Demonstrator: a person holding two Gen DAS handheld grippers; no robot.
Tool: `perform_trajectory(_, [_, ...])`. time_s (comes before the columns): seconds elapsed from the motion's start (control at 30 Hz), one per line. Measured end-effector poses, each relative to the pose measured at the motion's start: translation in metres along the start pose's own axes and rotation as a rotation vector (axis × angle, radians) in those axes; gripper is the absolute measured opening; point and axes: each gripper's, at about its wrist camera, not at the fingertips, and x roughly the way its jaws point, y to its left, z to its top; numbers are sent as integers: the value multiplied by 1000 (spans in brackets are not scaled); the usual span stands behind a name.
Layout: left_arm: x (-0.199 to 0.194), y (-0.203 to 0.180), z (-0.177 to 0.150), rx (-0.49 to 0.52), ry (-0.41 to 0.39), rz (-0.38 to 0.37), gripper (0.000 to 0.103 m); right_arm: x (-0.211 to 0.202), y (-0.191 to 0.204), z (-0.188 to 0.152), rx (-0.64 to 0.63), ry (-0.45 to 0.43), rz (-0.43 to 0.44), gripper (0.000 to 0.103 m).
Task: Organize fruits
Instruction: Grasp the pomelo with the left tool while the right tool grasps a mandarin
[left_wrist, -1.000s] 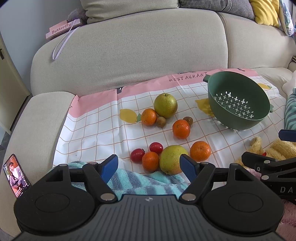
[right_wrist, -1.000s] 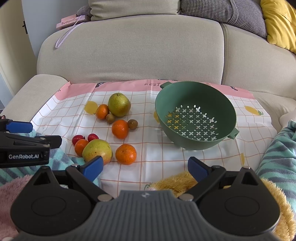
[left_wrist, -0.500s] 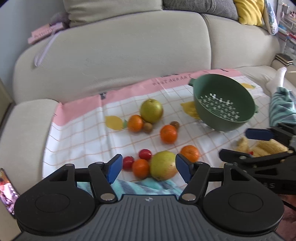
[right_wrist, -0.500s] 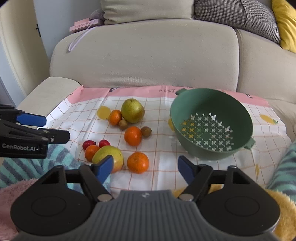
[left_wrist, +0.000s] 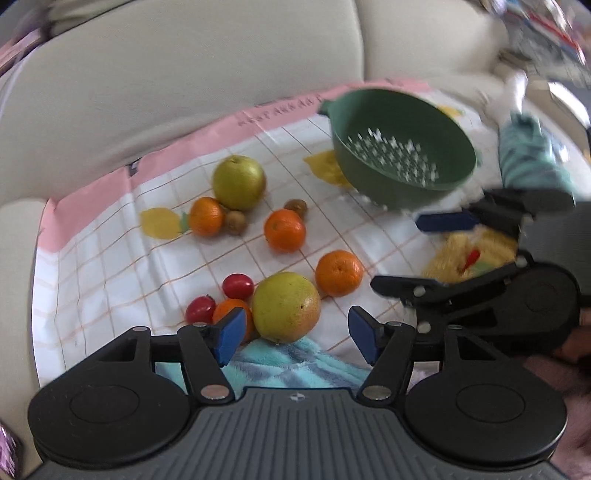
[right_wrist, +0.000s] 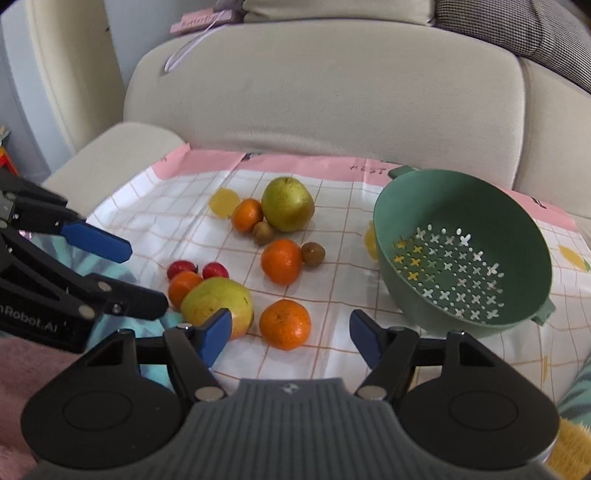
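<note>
Since the earlier frames both grippers have come lower and closer to the fruit, and their fingers have just been narrowing from wide open with nothing between them yet. The left gripper (left_wrist: 293, 329) hangs with fingers apart, lined up on the big yellow-green fruit (left_wrist: 286, 307) at the near edge of the mat (left_wrist: 110, 266); the right gripper (right_wrist: 290, 332) also stands apart and empty, framing the nearest orange (right_wrist: 284, 324). To do this step well, each pair of fingers should straddle its fruit at the widest girth and close gently, since round fruit rolls on a soft sofa. The left target is crowded: a small orange (left_wrist: 231, 317) and two red tomatoes (left_wrist: 238, 286) sit touching or just beside it, so the left finger (left_wrist: 229, 334) should slip between them without nudging. The right orange has bare mat around it. Farther out lie another orange (right_wrist: 281, 261), two small brown fruits, an orange and a green pear (right_wrist: 287, 209). The green colander (right_wrist: 463, 254), empty and tilted toward the cameras, stands to the right, with a clear path from the fruit. The two grippers are near each other, so their paths could cross. The fuzzy blanket (left_wrist: 295, 365) at the near mat edge could snag low fingers.
</note>
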Motion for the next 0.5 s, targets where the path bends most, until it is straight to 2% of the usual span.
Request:
perform_trajectory(0.07, [10, -6, 1, 68, 22, 19, 75, 11, -1, -2, -66, 28, -16, 56])
perform_trajectory(0.1, [15, -8, 2, 96, 31, 22, 75, 17, -2, -3, -88, 43, -12, 55])
perform_trajectory(0.27, [38, -10, 5, 147, 93, 28, 78, 39, -5, -6, -129, 83, 83, 54])
perform_trajectory(0.5, [62, -10, 6, 205, 159, 68, 78, 61, 7, -14, -286, 75, 88, 53])
